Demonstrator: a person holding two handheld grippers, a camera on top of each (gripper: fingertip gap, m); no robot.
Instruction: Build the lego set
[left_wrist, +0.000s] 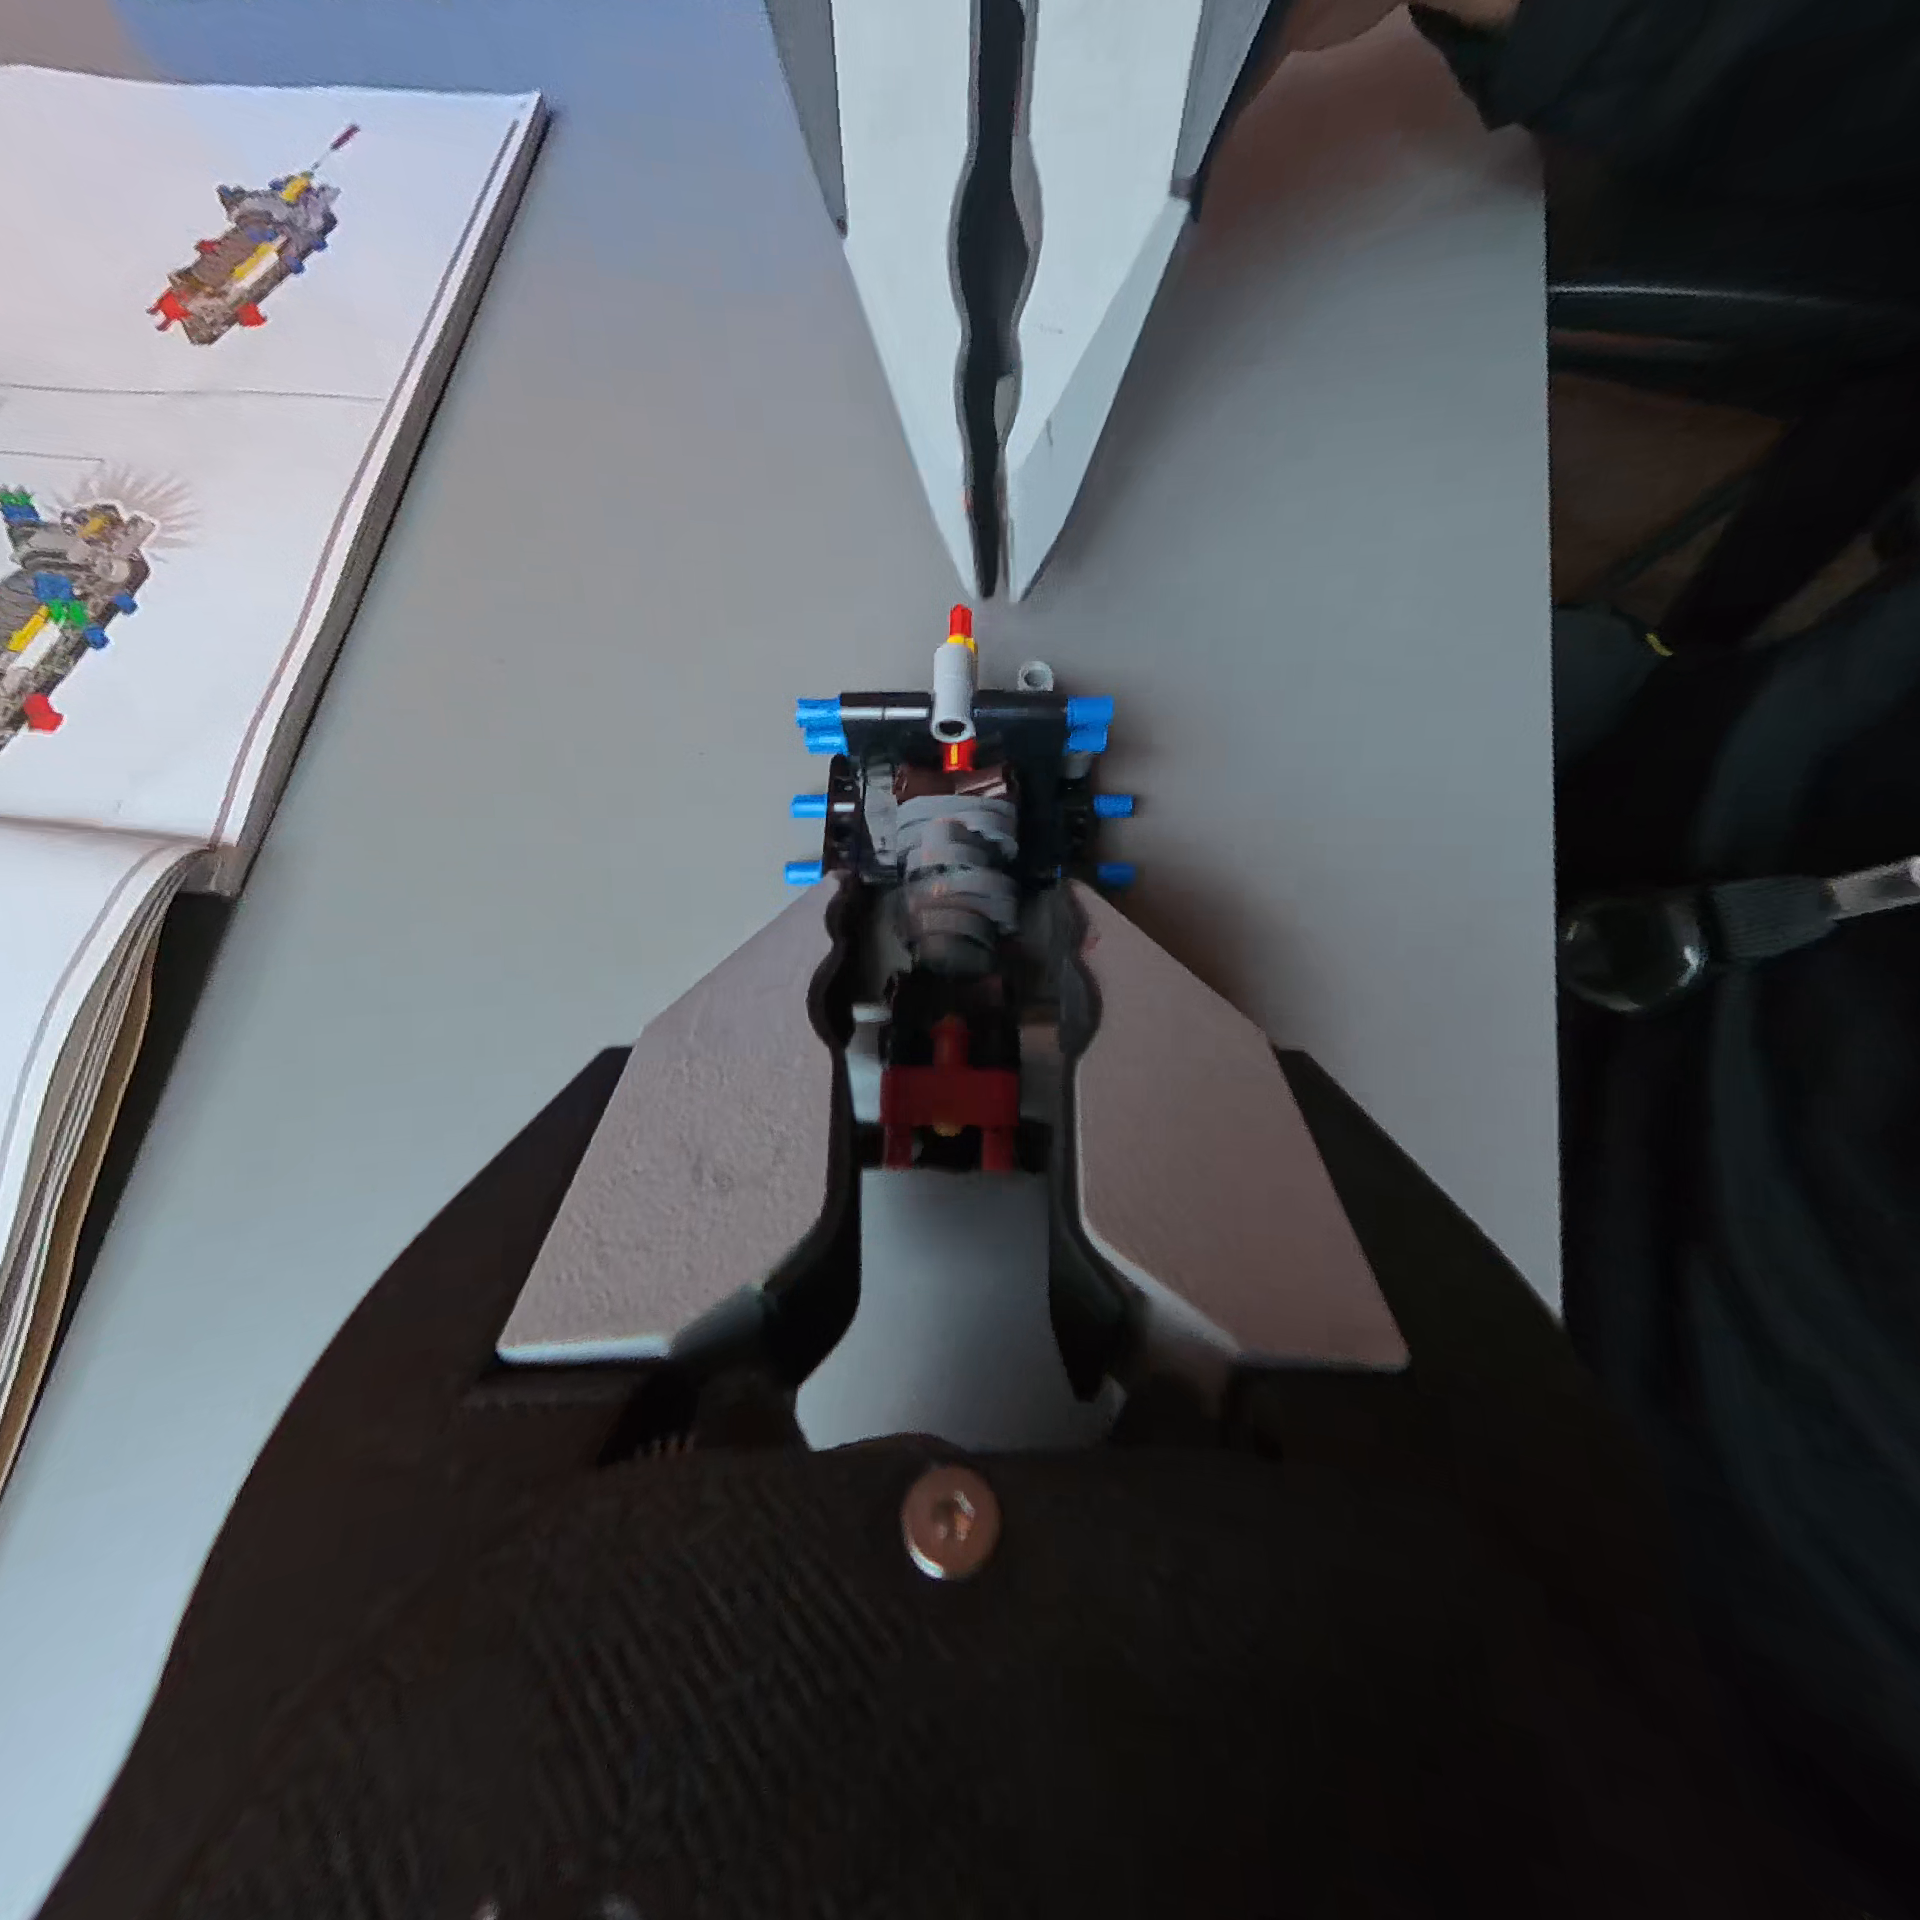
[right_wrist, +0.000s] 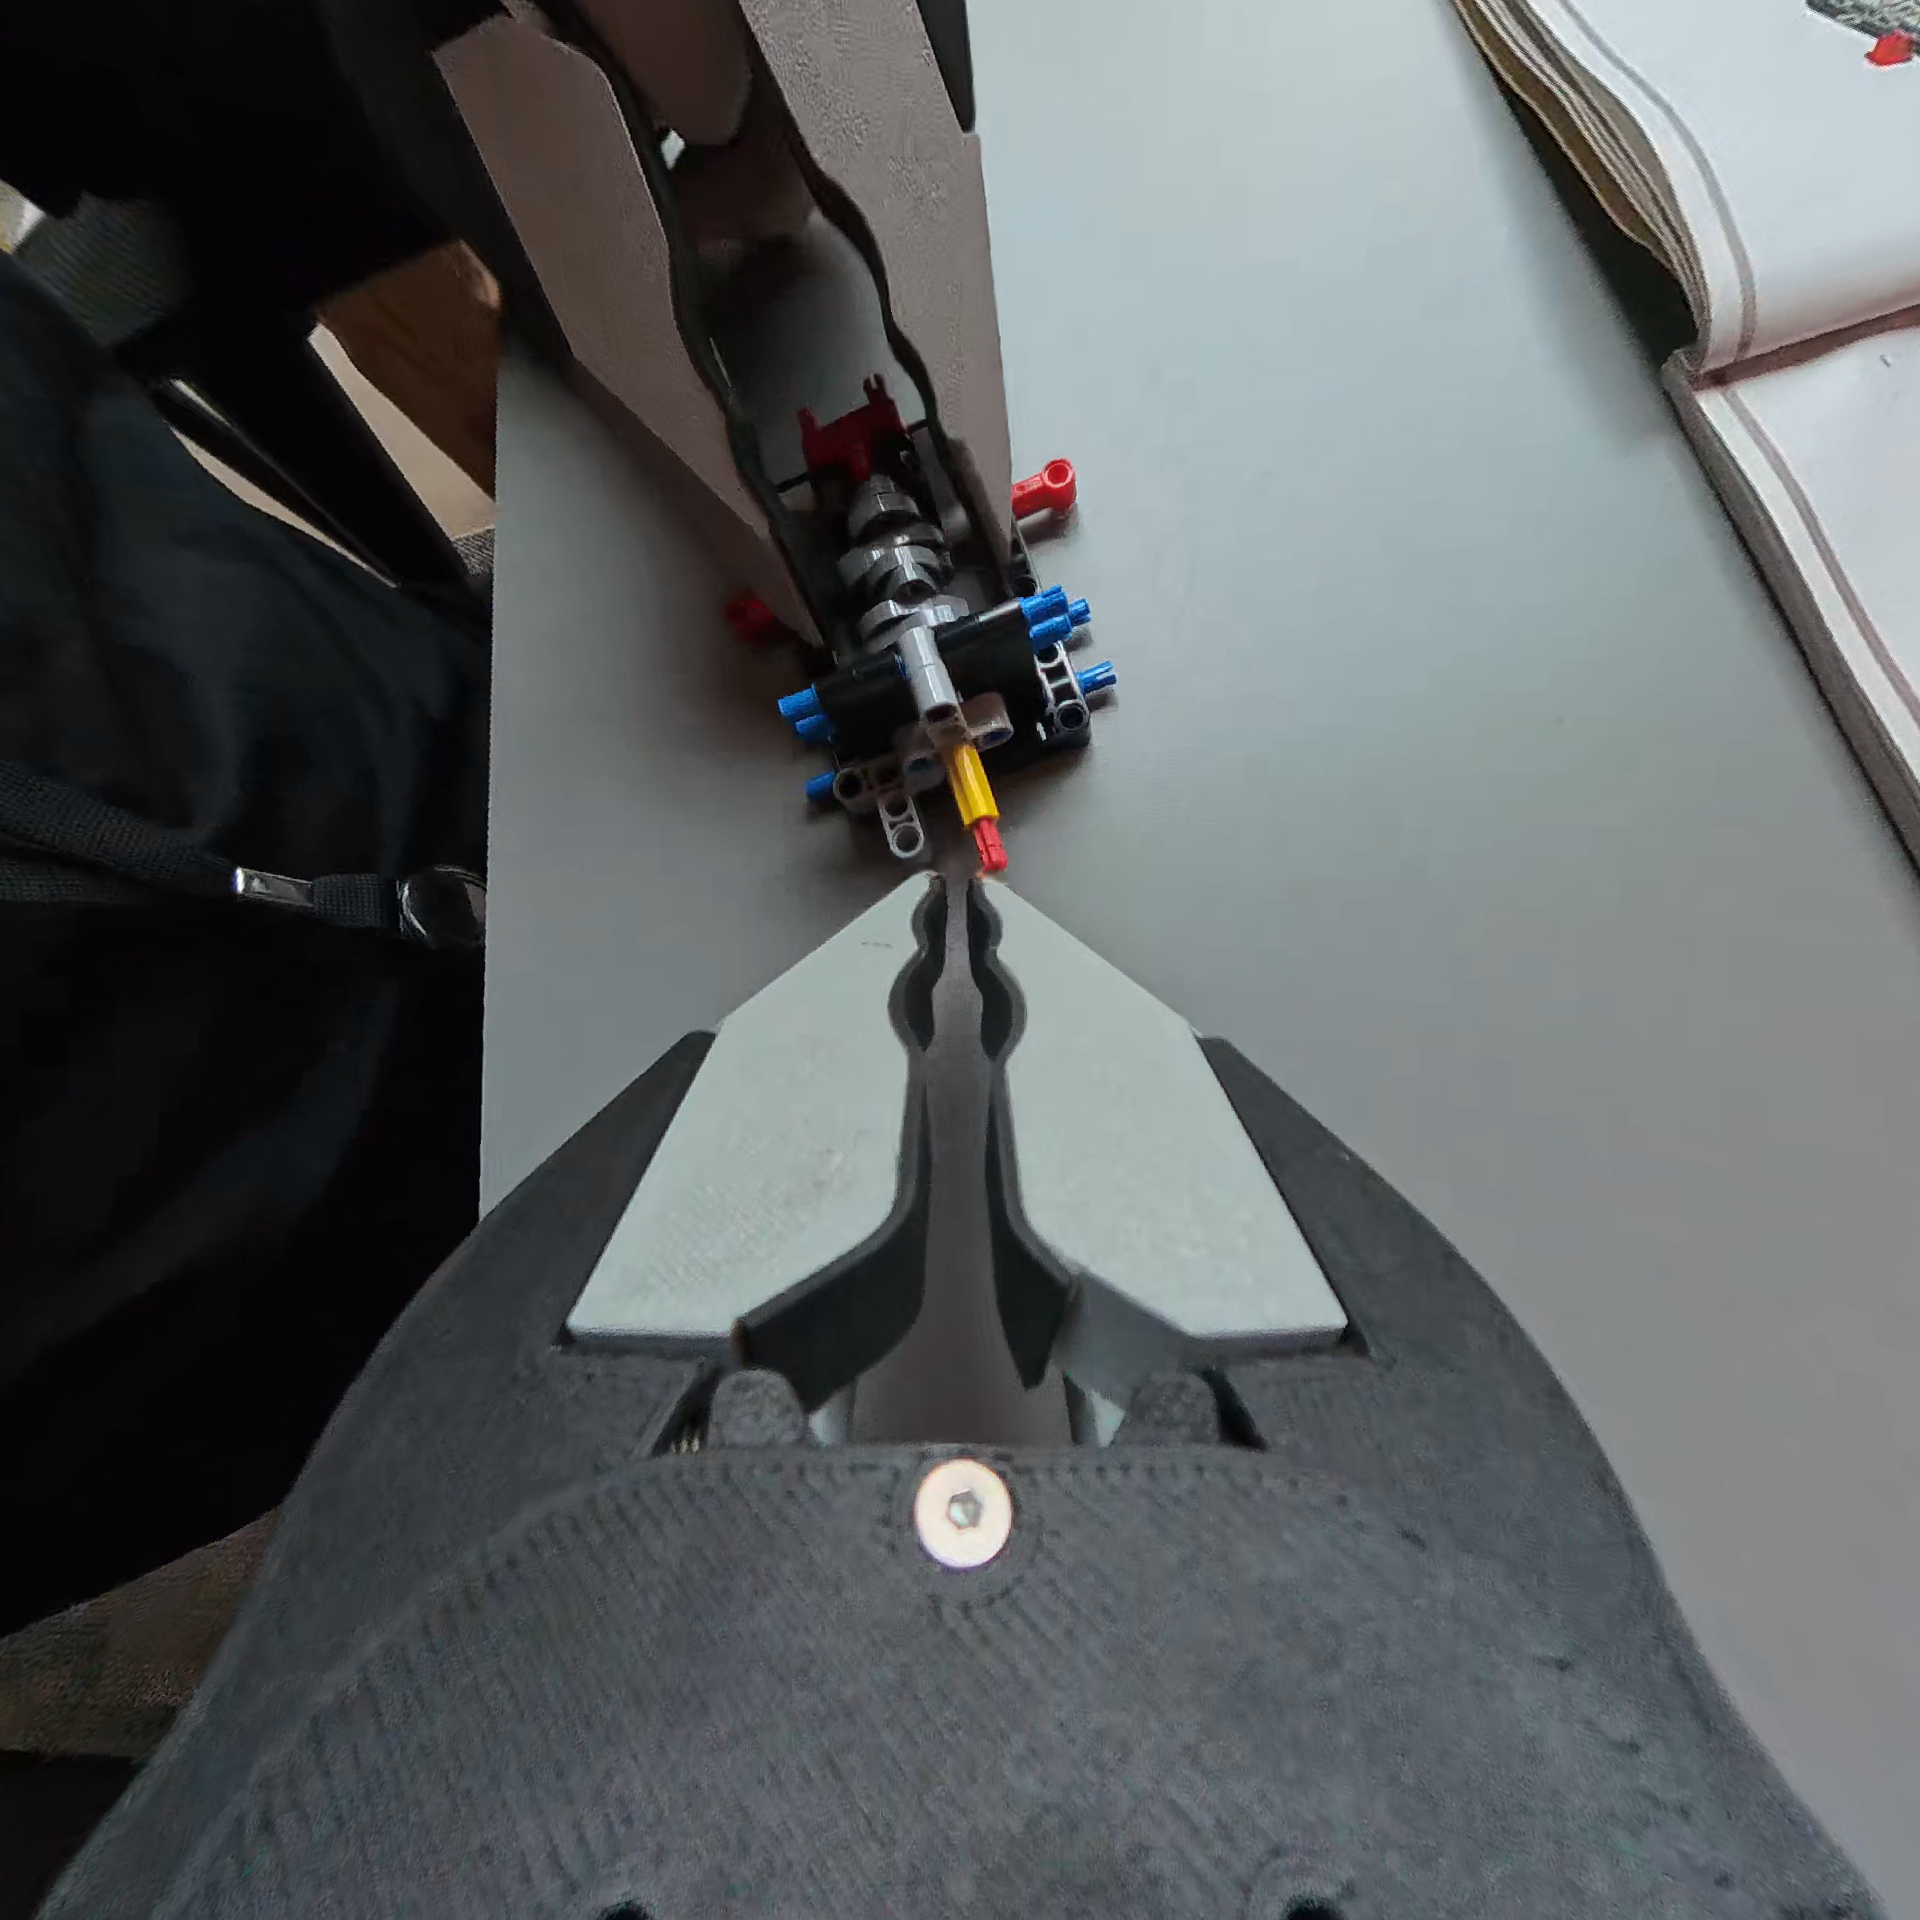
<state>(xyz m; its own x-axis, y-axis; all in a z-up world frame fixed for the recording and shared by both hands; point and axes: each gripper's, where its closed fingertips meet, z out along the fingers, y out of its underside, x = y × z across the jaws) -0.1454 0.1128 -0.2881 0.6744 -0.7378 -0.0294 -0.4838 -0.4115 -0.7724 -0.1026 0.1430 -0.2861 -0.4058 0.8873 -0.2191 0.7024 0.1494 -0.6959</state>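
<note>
Clamping the lego assembly (left_wrist: 951, 831) on the grey table (left_wrist: 1299, 727), the left gripper (left_wrist: 956, 914) hides its rear half between its fingers. Facing it, the right gripper (right_wrist: 954, 883) has jaws pressed together, empty, tips just short of the red axle (right_wrist: 990, 847). An instruction booklet (left_wrist: 239, 416) lies partly cut off.

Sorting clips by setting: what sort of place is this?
Probably a desk or work table indoors: a plain grey tabletop, an open instruction booklet lying on it, and a chair at its edge.
</note>
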